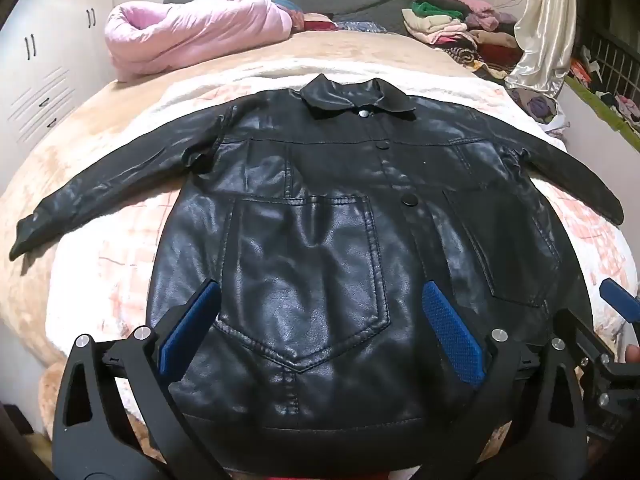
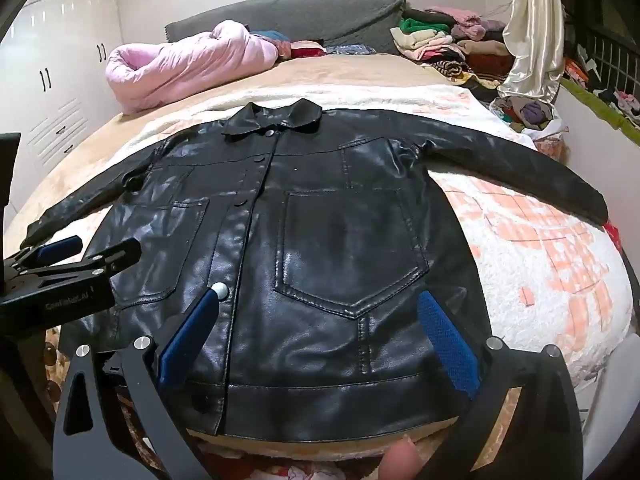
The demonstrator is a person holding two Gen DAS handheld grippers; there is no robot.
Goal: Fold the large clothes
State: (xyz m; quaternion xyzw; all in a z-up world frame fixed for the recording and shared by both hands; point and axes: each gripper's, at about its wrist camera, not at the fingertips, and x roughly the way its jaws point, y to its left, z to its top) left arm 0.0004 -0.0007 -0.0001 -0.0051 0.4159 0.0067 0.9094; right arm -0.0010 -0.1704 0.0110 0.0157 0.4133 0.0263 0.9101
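A black leather jacket (image 1: 320, 208) lies flat and front-up on the bed, buttoned, collar at the far end, both sleeves spread out sideways. In the left wrist view my left gripper (image 1: 320, 304) hovers open over the jacket's lower left pocket, nothing between its blue pads (image 1: 452, 332). In the right wrist view the same jacket (image 2: 320, 220) fills the middle. My right gripper (image 2: 320, 312) stands open above the lower right pocket near the hem, blue pads (image 2: 446, 336) wide apart. The left gripper's fingers (image 2: 64, 252) show at that view's left edge.
A white and pink fleece blanket (image 2: 540, 260) covers the bed under the jacket. A rolled pink quilt (image 1: 192, 28) lies at the far left. Piled clothes (image 1: 452, 28) sit at the far right by a cream curtain (image 1: 544, 32). White cupboards (image 1: 44, 72) line the left wall.
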